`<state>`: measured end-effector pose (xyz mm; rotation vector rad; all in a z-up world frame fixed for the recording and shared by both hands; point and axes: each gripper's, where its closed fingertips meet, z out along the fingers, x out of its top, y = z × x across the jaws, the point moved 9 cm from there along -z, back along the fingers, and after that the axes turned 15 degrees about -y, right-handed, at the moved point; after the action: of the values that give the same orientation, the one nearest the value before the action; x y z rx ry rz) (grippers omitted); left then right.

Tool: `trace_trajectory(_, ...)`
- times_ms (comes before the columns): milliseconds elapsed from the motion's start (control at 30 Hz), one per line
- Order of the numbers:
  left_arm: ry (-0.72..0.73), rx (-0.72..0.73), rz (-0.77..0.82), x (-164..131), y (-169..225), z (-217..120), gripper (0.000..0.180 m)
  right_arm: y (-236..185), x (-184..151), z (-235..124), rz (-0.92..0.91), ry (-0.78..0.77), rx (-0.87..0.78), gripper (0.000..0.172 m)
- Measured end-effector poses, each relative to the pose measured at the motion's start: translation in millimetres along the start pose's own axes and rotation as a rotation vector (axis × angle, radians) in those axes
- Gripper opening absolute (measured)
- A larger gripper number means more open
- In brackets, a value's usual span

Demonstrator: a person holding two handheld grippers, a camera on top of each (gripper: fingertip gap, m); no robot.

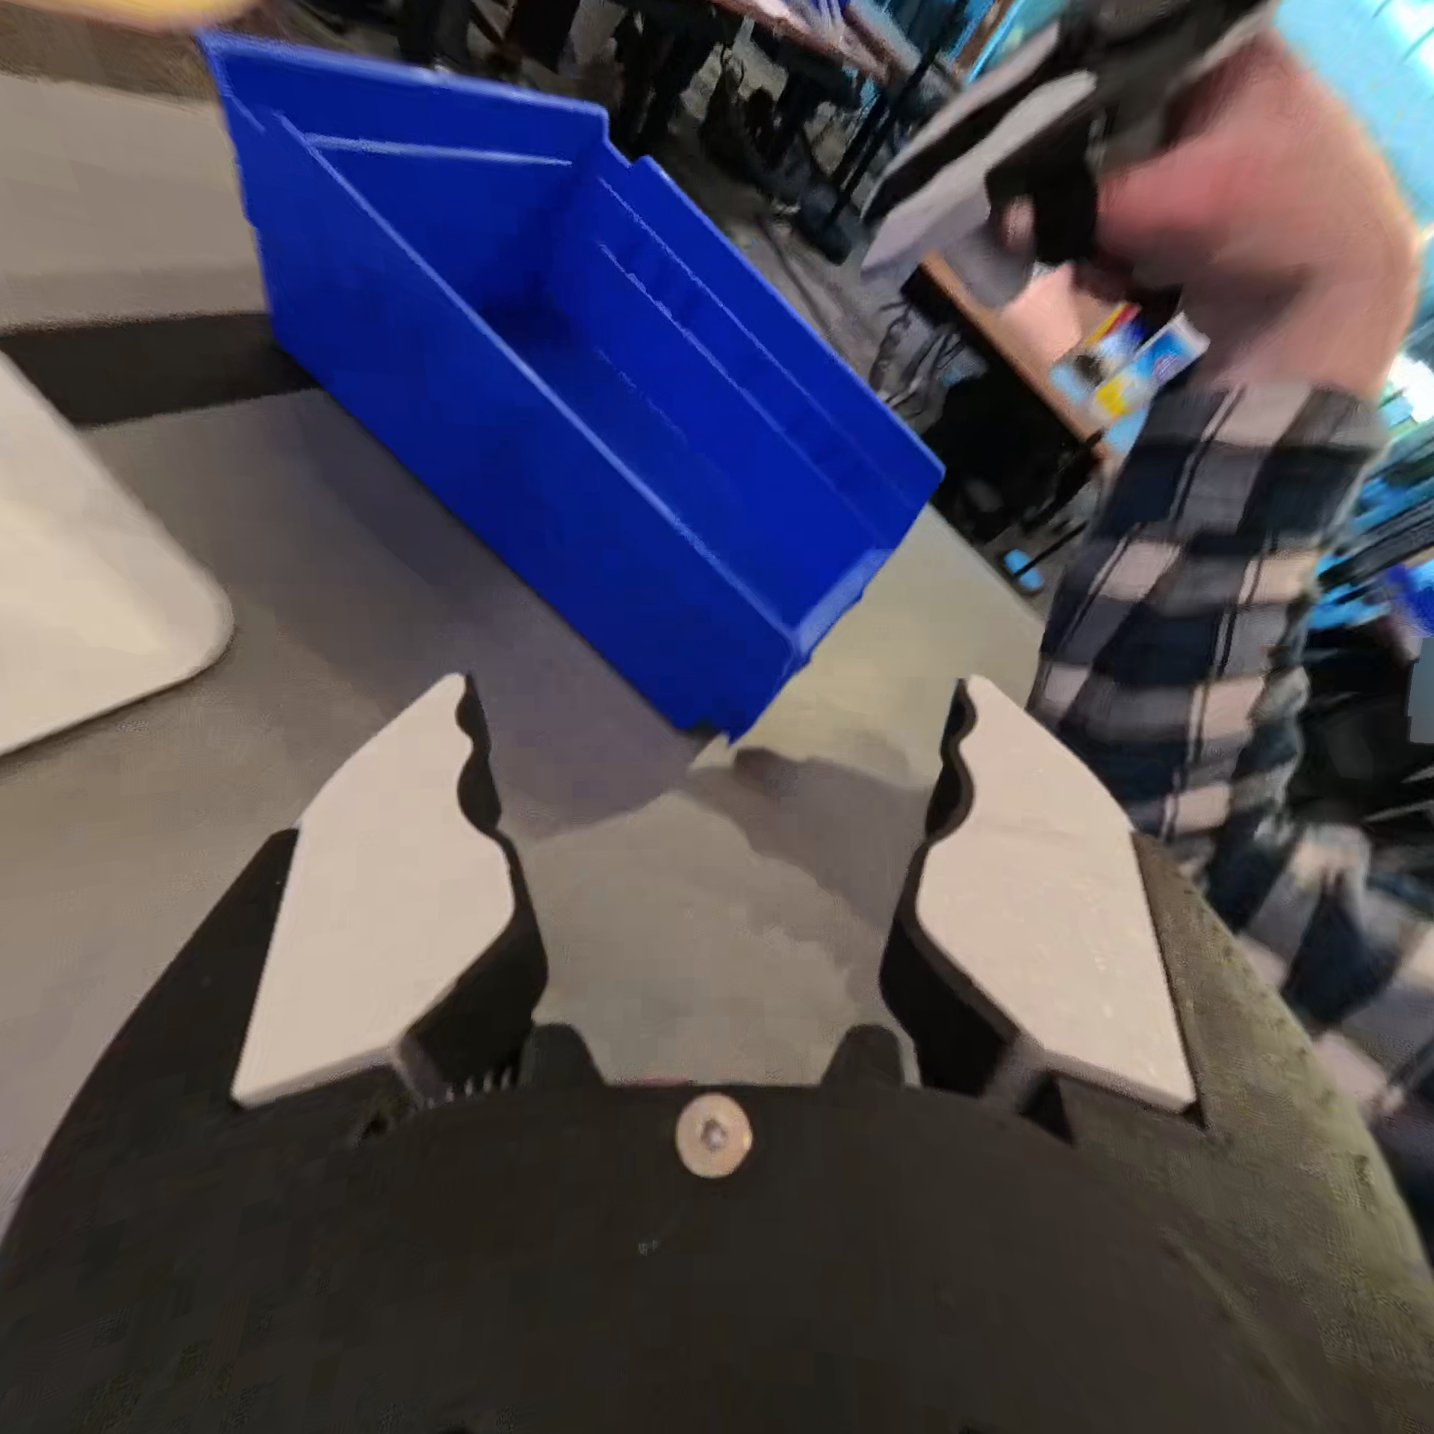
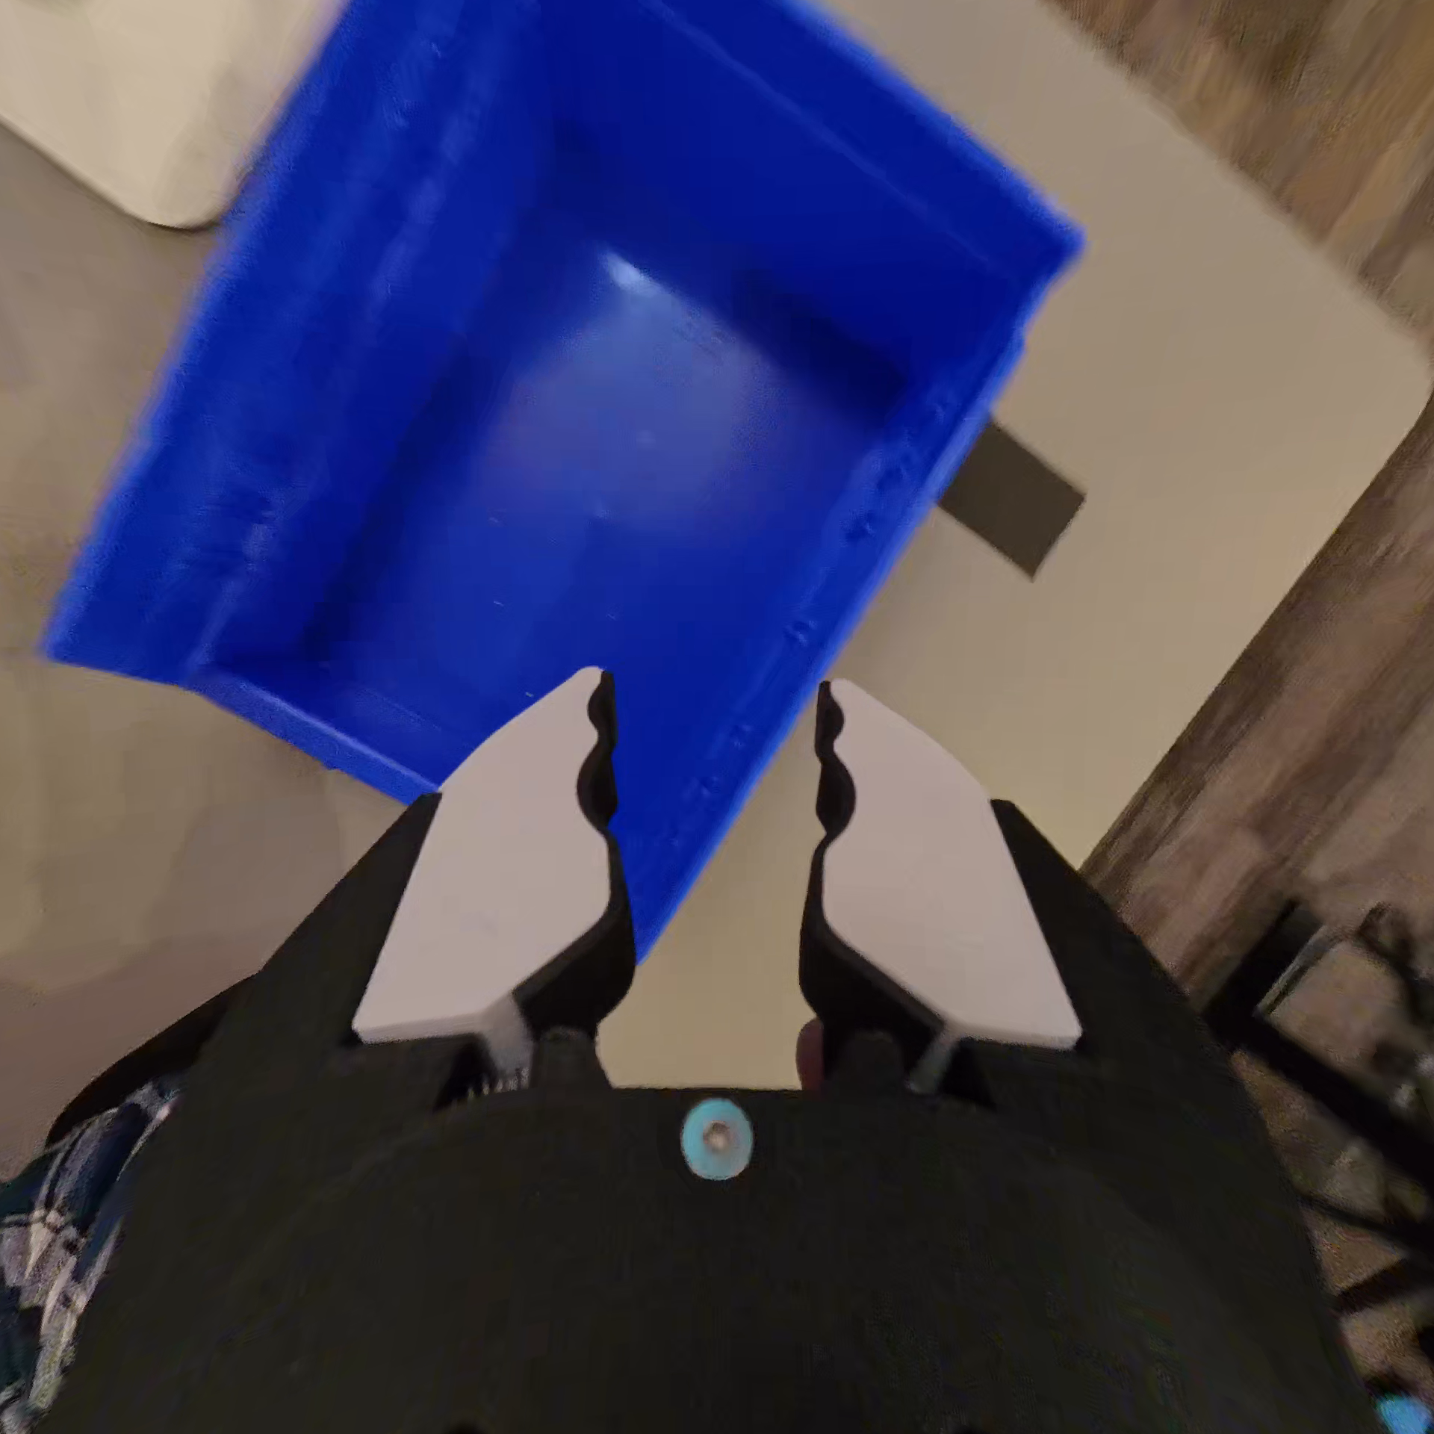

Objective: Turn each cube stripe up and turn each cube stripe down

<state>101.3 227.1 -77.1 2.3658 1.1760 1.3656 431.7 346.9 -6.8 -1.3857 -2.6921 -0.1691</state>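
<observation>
Left wrist view: left hand-held gripper (image 1: 714,683) w/ jaws spread wide, nothing between its fingers (image 1: 403,877); grey surface (image 1: 326,543) shows through the gap. Blue bin (image 1: 543,372) sits on the surface ahead of the fingertips, its near corner approx. centred between them but apart from both. Bin interior, as far as visible, is bare blue plastic. No cube visible in either view, so the cubes' position cannot be told. Pale rounded tray or board (image 1: 85,590) lies at left on the surface; a dark strip (image 1: 155,365) runs behind the bin. At upper right, the right hand-held gripper (image 1: 993,171) is seen blurred in a person's hand (image 1: 1241,194), w/ plaid sleeve (image 1: 1195,590) below. Right wrist view: right hand-held gripper (image 2: 710,683) looks down from above the bin (image 2: 543,388); jaws parted, nothing gripped, fingertips over the bin's near right wall, contact not discernible. Wood-pattern floor (image 2: 1280,737) at right, beyond the surface edge. Both views motion-blurred.
</observation>
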Motion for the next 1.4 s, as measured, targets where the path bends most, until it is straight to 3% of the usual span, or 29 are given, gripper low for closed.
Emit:
trace_trajectory(33, -0.003, 0.061, 0.054, -5.8, 3.4, -25.3, 0.11, -15.4, 4.5, -12.2, -0.058, 0.039, -0.018, 0.048)
trace_trajectory(133, 0.011, 0.311, 0.177, -32.5, 3.3, -101.1, 0.114, -82.1, 26.8, -40.8, -0.319, 0.157, -0.026, 0.047)
trace_trajectory(233, 0.041, 0.592, 0.215, -76.4, -11.4, -164.9, 0.115, -170.0, 57.7, -46.0, -0.623, 0.225, -0.03, 0.053)
trace_trajectory(300, 0.02, 0.76, 0.17, -108.6, -27.3, -193.9, 0.121, -230.7, 77.5, -30.4, -0.781, 0.204, 0.007, 0.054)
trace_trajectory(367, 0.004, 0.818, 0.078, -134.8, -42.4, -212.3, 0.123, -284.0, 93.2, 0.0, -0.904, 0.128, 0.043, 0.055)
trace_trajectory(500, -0.029, 0.885, -0.039, -169.5, -70.7, -215.8, 0.129, -342.7, 103.6, 65.9, -1.055, -0.084, 0.028, 0.054)
trace_trajectory(600, -0.031, 0.882, -0.068, -181.6, -85.9, -208.6, 0.132, -353.8, 106.6, 80.1, -1.056, -0.102, 0.052, 0.05)
trace_trajectory(833, -0.067, 0.85, -0.107, -181.3, -104.0, -223.2, 0.103, -343.0, 113.1, 73.4, -1.018, -0.045, 0.073, 0.047)
trace_trajectory(1000, -0.137, 0.871, -0.134, -176.1, -138.6, -248.3, 0.083, -342.6, 113.3, 79.1, -1.026, -0.068, 0.051, 0.047)
trace_trajectory(1067, -0.205, 0.877, -0.154, -173.2, -157.5, -259.5, 0.055, -345.0, 112.1, 80.9, -1.036, -0.077, 0.047, 0.047)
trace_trajectory(1167, -0.236, 0.854, -0.194, -170.7, -189.0, -272.9, 0.028, -347.0, 111.4, 81.8, -1.044, -0.079, 0.045, 0.047)
trace_trajectory(1300, -0.207, 0.84, -0.257, -163.4, -220.8, -291.1, 0.007, -345.4, 112.0, 82.1, -1.04, -0.075, 0.039, 0.047)
trace_trajectory(1400, -0.175, 0.811, -0.304, -158.6, -236.2, -298.4, 0.006, -343.5, 113.0, 82.5, -1.039, -0.072, 0.037, 0.047)
